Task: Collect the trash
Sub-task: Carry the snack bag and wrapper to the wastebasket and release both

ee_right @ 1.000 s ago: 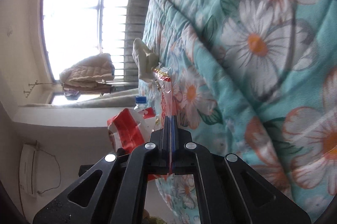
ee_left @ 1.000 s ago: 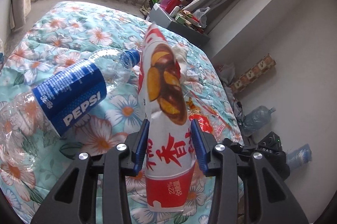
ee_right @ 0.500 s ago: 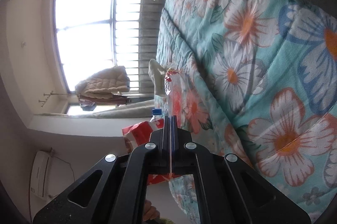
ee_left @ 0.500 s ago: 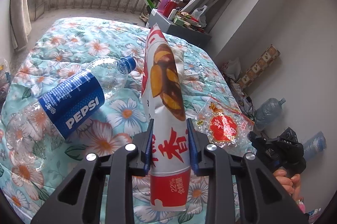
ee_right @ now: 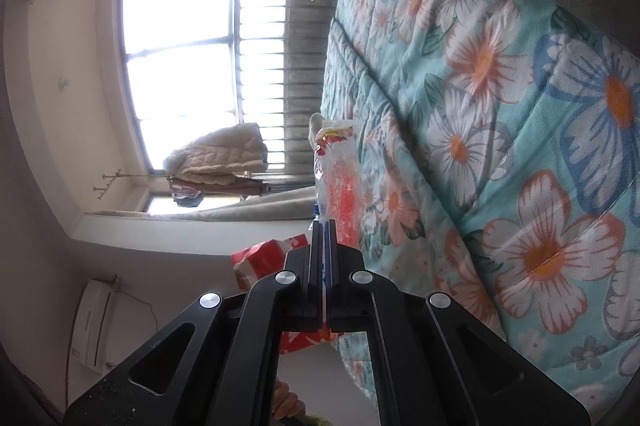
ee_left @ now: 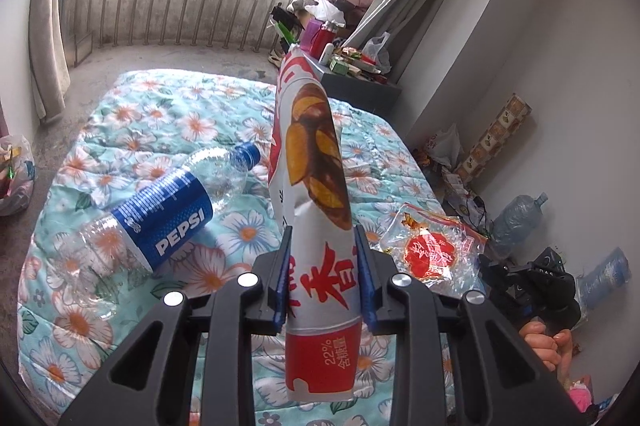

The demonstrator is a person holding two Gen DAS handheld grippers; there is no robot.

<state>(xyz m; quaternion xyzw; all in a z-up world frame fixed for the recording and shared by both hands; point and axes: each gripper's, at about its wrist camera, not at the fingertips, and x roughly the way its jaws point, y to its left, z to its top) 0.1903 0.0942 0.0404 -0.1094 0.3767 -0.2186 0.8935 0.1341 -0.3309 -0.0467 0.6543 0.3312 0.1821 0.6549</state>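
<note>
Lifted higher off the bed (ee_left: pixel 132 106) than a second ago, the left tool (ee_left: pixel 322 268) stays clenched on the tall red-and-white snack packet (ee_left: pixel 316 194) printed "22%". Beside it lies a clear plastic PEPSI bottle (ee_left: pixel 160 214). The right tool (ee_right: pixel 325 254) pinches a clear crinkled wrapper with red print (ee_right: pixel 340 182) at the bed's edge.

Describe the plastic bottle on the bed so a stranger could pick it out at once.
Find the floral teal quilt covering the bed. On its left side, beside the tall red-and-white snack bag held in the left claw, lies an empty clear bottle. Its blue Pepsi label and blue cap distinguish it from the flat wrappers nearby.
</note>
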